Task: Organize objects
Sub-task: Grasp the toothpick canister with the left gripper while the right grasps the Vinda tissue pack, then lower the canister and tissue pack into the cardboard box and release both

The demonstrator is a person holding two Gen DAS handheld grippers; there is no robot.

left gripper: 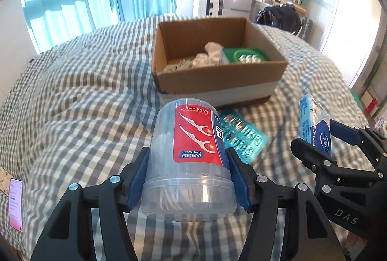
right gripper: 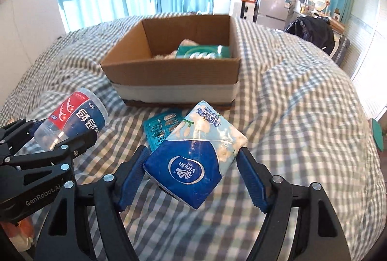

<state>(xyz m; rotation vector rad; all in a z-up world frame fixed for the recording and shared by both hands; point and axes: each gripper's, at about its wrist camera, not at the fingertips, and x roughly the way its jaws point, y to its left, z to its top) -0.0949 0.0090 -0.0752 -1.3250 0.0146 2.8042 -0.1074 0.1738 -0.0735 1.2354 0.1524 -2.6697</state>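
My left gripper (left gripper: 188, 157) is shut on a clear jar of floss picks (left gripper: 193, 130) with a red and blue label, held off the bed with its lid end toward the camera. To its right, my right gripper (left gripper: 316, 137) is shut on a blue and white tissue pack (left gripper: 312, 120). In the right wrist view the tissue pack (right gripper: 193, 159) sits tilted between the pads of the right gripper (right gripper: 193, 154), and the left gripper (right gripper: 63, 130) with the jar (right gripper: 79, 113) is at the left. An open cardboard box (left gripper: 217, 82) stands ahead on the bed.
A teal blister pack (left gripper: 244, 135) lies on the checked bed cover just in front of the box. Inside the box are a green pack (left gripper: 244, 56) and white crumpled items (left gripper: 208, 55). A phone (left gripper: 15, 203) lies at the bed's left edge.
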